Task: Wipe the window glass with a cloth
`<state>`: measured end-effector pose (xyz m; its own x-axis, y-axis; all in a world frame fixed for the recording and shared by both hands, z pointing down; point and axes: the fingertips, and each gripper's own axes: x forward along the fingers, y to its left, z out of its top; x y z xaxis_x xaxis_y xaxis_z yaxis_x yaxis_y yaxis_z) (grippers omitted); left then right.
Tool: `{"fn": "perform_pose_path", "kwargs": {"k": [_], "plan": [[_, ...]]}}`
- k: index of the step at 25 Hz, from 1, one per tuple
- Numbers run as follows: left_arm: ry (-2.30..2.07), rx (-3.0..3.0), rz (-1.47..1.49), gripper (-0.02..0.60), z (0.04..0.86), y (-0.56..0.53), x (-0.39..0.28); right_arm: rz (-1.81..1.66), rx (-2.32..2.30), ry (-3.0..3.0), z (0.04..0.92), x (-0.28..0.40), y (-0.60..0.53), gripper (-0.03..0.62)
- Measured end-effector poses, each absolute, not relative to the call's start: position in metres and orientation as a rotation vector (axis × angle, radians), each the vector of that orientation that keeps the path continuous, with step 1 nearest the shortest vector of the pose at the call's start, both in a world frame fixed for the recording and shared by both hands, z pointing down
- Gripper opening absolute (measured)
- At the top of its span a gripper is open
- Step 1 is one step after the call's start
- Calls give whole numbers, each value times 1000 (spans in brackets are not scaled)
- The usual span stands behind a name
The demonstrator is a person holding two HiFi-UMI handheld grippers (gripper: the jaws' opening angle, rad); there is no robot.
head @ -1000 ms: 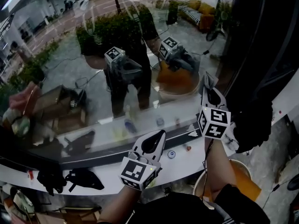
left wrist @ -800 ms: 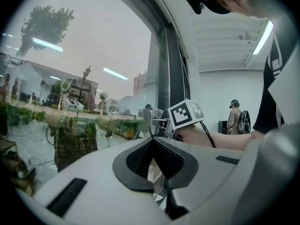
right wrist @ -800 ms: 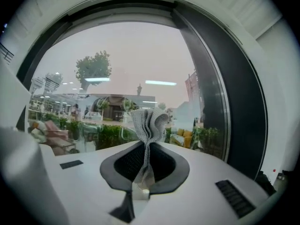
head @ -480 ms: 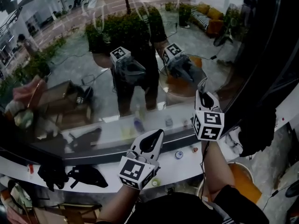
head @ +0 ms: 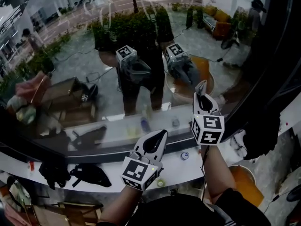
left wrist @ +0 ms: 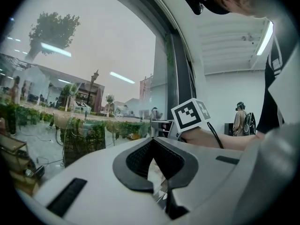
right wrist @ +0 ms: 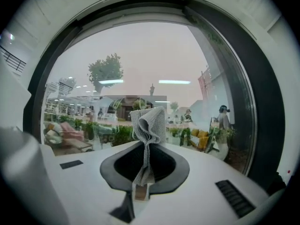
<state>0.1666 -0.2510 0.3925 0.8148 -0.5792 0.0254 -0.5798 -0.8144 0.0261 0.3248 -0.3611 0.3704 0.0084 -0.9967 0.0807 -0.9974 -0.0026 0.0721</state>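
Note:
The window glass fills the upper head view and mirrors both grippers and the person. My right gripper is raised with its tips at or very near the pane, right of centre, shut on a folded grey cloth that sticks out beyond the jaws. Whether the cloth touches the glass is unclear. Lower and to the left, my left gripper hovers over the sill, its jaws closed with nothing held. From the left gripper view the right gripper's marker cube shows beside the window frame.
A white sill runs below the pane, with black objects at its left and small caps near the middle. An orange bucket stands on the floor at lower right. A dark frame post borders the glass on the right.
The right gripper with the cloth has shifted slightly left and down along the pane. The head view has tilted a little. The left gripper has barely moved.

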Motion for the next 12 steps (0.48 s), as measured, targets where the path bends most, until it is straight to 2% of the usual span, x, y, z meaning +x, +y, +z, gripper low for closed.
{"fn": "perform_pose_path", "kwargs": {"k": [12], "plan": [[-1041,2928,-7,8,390,-252,84,-9,2062,-2251,360,221,-363,44]]}}
